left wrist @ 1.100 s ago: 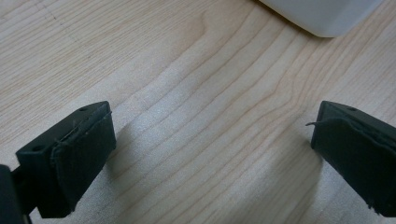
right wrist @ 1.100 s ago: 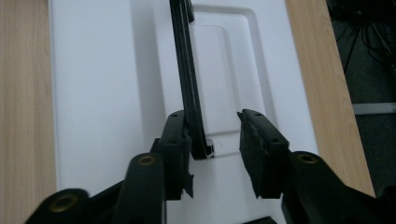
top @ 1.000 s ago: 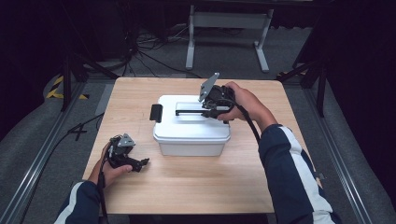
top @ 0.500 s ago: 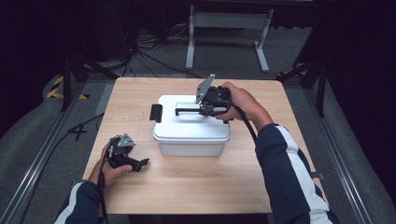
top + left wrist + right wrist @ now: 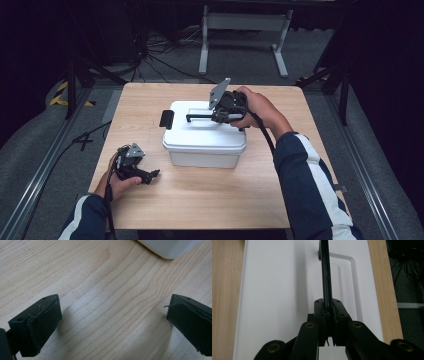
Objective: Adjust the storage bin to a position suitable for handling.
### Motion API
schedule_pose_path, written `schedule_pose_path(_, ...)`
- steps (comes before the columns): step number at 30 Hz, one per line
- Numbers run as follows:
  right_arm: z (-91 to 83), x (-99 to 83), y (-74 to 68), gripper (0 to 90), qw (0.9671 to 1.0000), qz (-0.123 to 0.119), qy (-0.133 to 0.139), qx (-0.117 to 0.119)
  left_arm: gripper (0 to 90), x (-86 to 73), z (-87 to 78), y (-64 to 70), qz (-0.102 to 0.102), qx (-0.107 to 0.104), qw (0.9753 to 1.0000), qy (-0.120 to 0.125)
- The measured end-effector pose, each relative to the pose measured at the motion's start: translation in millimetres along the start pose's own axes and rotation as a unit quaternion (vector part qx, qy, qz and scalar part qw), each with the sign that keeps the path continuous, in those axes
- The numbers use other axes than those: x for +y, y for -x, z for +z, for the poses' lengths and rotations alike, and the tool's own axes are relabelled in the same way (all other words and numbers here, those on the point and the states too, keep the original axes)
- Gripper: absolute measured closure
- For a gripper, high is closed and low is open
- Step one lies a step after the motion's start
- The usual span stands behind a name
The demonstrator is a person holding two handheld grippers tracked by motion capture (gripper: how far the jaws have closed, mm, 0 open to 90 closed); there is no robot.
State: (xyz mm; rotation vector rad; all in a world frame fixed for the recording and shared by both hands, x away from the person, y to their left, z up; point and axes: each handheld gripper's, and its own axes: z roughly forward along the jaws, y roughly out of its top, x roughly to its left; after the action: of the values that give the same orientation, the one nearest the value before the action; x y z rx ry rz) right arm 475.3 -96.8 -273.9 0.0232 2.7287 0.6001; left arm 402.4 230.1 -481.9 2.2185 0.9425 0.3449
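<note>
Pale wood-grain counter (image 5: 200, 200), with the smooth white plastic box (image 5: 205, 142) sitting mid-counter. Right tongs (image 5: 328, 307) reach in over the lid, clamped tight on its thin black handle (image 5: 325, 272), same as a second ago. Left tongs (image 5: 112, 315) rest on the counter near the box, wide apart.

The right gripper (image 5: 220, 114) hovers over the white box (image 5: 205, 145), jaws pressed together on its black handle (image 5: 202, 117). The left gripper (image 5: 150, 175) rests near the box's front left corner — jaws spread wide.
</note>
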Motion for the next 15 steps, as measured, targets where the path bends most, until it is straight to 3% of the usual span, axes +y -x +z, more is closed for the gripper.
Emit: schedule_pose_path(15, -14.9, -4.0, -0.8, 84.6, 0.9994, -0.008, 0.032, -0.009, 0.2, 0.0, 0.0, 0.0, 0.000, 0.000, 1.0000, 0.000)
